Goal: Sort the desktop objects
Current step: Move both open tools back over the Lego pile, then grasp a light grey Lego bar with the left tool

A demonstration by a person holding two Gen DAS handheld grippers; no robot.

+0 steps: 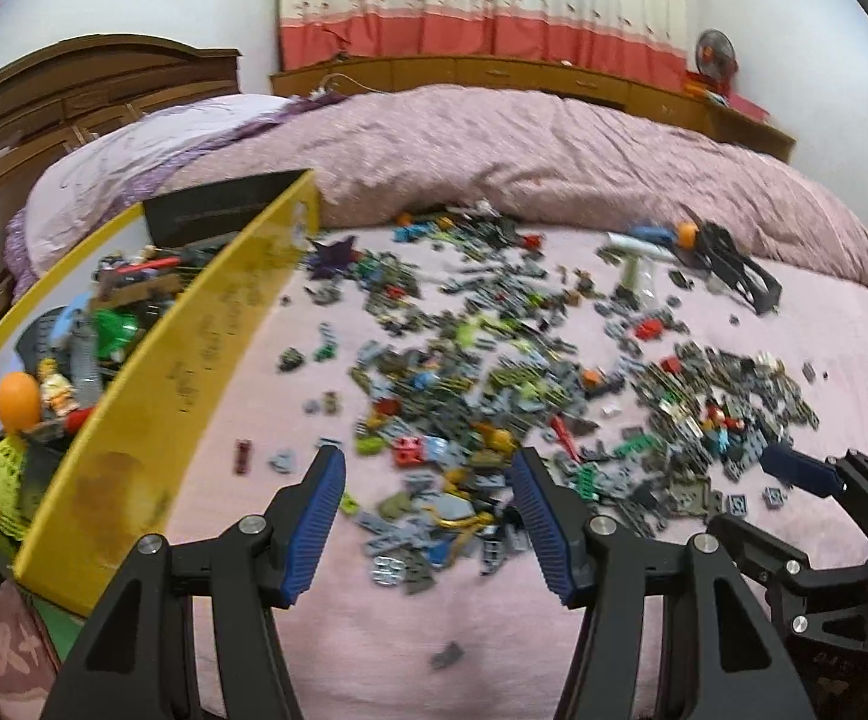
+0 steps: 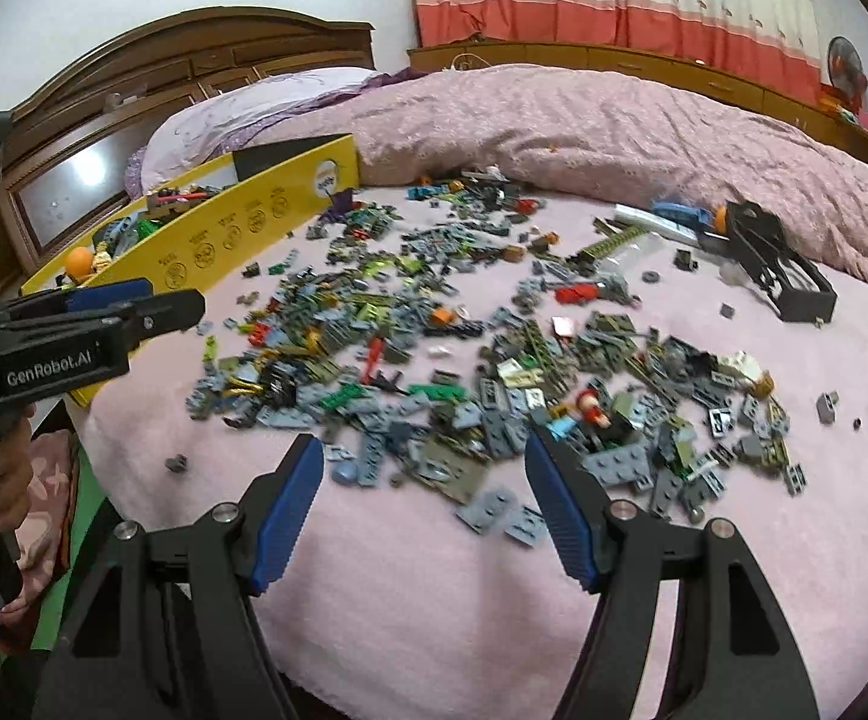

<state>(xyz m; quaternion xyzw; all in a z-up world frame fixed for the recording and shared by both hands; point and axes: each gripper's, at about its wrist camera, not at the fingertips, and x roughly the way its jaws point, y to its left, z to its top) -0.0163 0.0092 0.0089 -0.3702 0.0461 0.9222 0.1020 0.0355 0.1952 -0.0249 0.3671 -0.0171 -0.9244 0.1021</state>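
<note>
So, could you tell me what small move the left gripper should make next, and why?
Probably lower the left gripper onto the near edge of the brick pile and close on one piece. Its jaws stand open and empty just above the scattered bricks, and the yellow box, already holding toys, sits close on its left. The right gripper is also open and empty.

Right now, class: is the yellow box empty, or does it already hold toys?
It holds toys. The yellow box is open-topped, and an orange ball, green pieces and small figures lie inside it.
</note>
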